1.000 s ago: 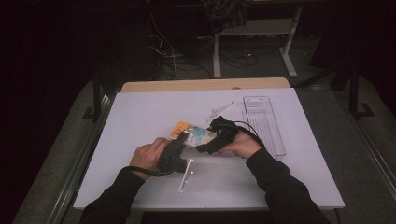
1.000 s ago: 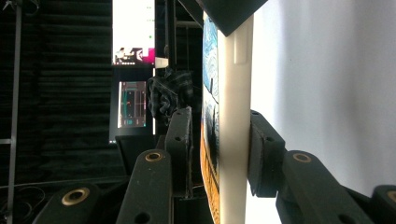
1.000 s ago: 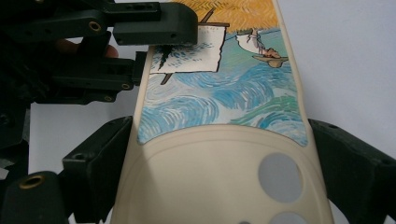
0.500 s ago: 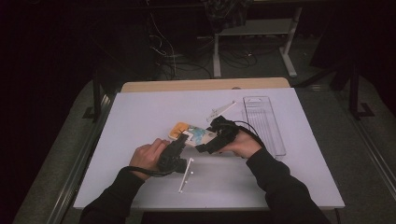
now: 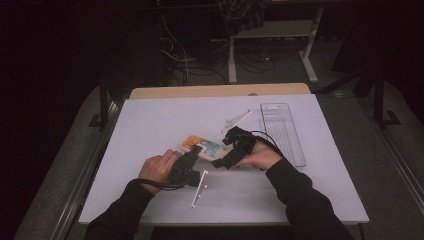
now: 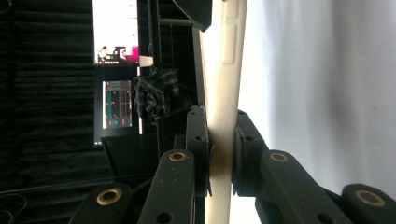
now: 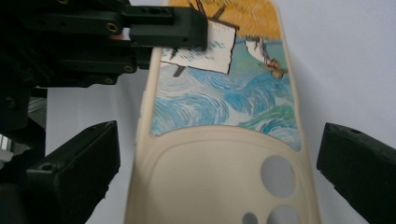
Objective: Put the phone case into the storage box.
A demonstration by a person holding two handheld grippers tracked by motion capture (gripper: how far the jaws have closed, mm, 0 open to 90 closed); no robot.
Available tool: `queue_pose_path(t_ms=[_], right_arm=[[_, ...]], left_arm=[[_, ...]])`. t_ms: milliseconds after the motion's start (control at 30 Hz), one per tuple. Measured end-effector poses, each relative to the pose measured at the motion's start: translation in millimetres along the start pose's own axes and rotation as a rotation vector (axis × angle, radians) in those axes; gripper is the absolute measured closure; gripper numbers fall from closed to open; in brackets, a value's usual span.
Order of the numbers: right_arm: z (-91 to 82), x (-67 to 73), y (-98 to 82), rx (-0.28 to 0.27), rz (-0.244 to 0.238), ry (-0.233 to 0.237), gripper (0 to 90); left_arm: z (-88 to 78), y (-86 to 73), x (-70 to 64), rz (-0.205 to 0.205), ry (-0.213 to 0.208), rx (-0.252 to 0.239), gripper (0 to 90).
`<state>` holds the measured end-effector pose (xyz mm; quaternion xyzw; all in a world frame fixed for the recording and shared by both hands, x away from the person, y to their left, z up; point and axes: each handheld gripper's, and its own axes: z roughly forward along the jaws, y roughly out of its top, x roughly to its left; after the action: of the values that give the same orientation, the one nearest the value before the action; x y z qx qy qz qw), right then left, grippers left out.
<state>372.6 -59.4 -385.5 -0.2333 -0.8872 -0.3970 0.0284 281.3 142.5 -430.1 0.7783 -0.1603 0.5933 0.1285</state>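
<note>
Phone case (image 7: 219, 140) lies mid-table, between both grippers; left gripper (image 6: 223, 158) pinches its edge (likely to steady it), while right gripper (image 7: 217, 168) has just opened, its 2 jaws straddling the case untouched.

Dark room, table (image 5: 150, 125) brightly lit; close views soft, slight glare.
</note>
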Motion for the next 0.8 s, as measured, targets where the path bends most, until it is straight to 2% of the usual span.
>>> queue_pose_path(t_ms=[400, 600, 667, 800], right_arm=[[-17.2, -3.5, -7.8, -0.028, 0.017, -0.04, 0.0], [-23.4, -3.7, -14.8, 0.0, 0.017, -0.081, 0.0], [-25.2, -4.5, -17.5, 0.0, 0.026, -0.084, 0.0], [-28.2, -5.7, -23.6, 0.004, 0.026, -0.095, 0.0]], left_arm=[[-0.5, -11.1, 3.7, -0.042, -0.026, 0.035, 80.3], [-1.0, -16.9, 6.6, -0.066, -0.037, 0.055, 80.2], [-1.0, -18.6, 6.5, -0.083, -0.038, 0.055, 80.2], [-1.1, -21.8, 7.5, -0.087, -0.048, 0.062, 80.2]])
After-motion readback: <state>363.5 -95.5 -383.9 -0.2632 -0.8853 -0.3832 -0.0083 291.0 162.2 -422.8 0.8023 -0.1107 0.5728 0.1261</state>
